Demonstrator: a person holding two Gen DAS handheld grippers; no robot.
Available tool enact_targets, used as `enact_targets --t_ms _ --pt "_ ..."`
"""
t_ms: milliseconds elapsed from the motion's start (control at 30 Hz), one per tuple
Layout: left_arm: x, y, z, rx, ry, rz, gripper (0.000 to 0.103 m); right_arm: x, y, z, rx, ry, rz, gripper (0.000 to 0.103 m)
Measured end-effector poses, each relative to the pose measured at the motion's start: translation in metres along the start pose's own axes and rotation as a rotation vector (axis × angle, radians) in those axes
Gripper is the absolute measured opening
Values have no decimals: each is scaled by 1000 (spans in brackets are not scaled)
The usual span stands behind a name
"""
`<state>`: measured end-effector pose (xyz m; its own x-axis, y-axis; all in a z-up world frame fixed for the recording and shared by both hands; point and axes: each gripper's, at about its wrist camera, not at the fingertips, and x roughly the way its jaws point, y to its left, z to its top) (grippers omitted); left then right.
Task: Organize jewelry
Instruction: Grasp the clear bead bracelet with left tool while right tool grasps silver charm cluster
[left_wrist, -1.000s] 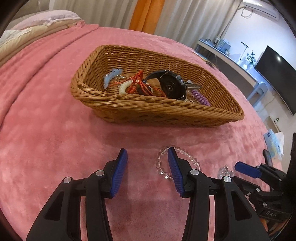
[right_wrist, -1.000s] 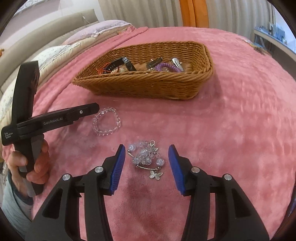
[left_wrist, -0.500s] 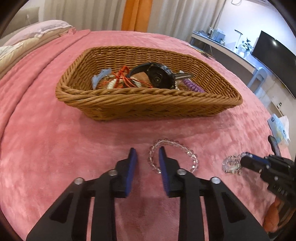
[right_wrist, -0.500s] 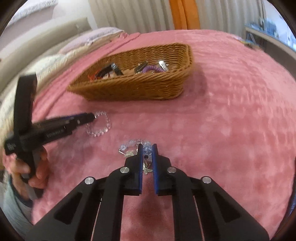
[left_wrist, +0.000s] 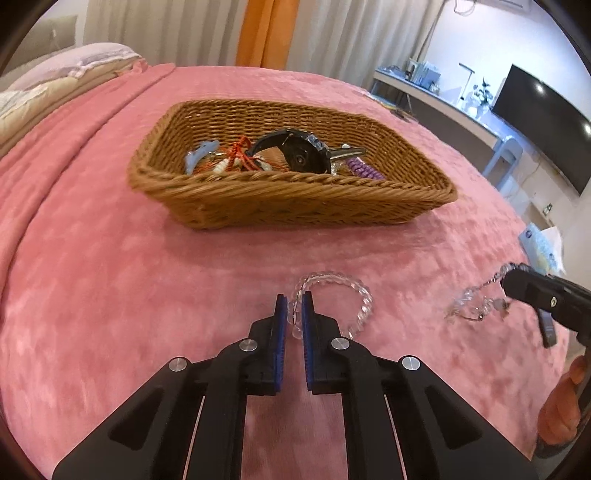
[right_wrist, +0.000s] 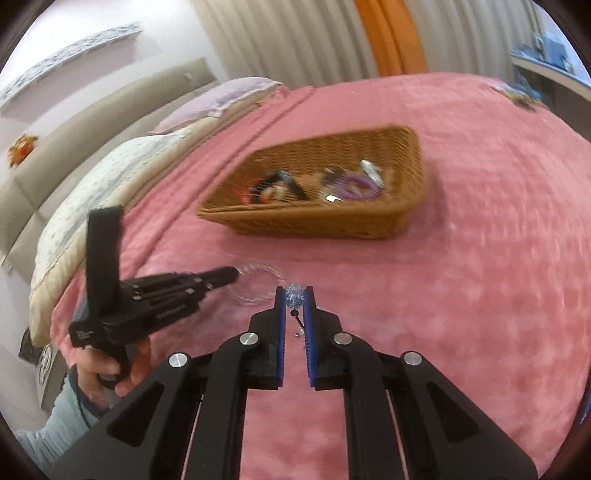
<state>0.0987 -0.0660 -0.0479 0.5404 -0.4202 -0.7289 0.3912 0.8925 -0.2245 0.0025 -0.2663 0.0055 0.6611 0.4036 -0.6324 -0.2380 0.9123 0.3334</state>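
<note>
A wicker basket stands on the pink bedspread and holds a black watch, a purple coil tie, red cord and clips. My left gripper is shut on a clear bead bracelet, which hangs from its tips. My right gripper is shut on a crystal charm bracelet and holds it above the bedspread. That charm bracelet dangles from the right gripper's tip at the right in the left wrist view. The basket lies ahead in the right wrist view.
Pillows and a headboard lie to the left. A desk and a TV stand at the far right. A paper packet lies by the bed's right edge. The left gripper's handle and hand are at the left.
Both grippers closed, the left on the bead bracelet and the right on the charm bracelet. Both have lifted their bracelets off the bedspread.
</note>
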Motion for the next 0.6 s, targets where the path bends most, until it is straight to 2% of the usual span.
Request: enact_targets --t_ms 67,233,400,500,533,567,600 --pt "-10 3 -8 -18 -1 0 6 0 2 -2 -5 0 -17 7" --pt "-27 8 -32 -43 23 39 6 14 -16 -27 31 94 -87 8" --pt "-39 1 -53 -53 43 36 7 13 -16 -49 35 143 -88 8" --pt "-44 -4 -61 -44 58 -2 9 8 -10 -55 10 153 -102 9" --pt "-45 -6 -63 -37 63 -4 10 8 -9 -57 2 162 -103 10" --pt "-47 -7 -65 -26 68 -4 17 7 -8 -58 -5 166 -103 12" --pt "-48 -8 -67 -21 69 -8 18 5 -7 -60 -14 167 -106 19"
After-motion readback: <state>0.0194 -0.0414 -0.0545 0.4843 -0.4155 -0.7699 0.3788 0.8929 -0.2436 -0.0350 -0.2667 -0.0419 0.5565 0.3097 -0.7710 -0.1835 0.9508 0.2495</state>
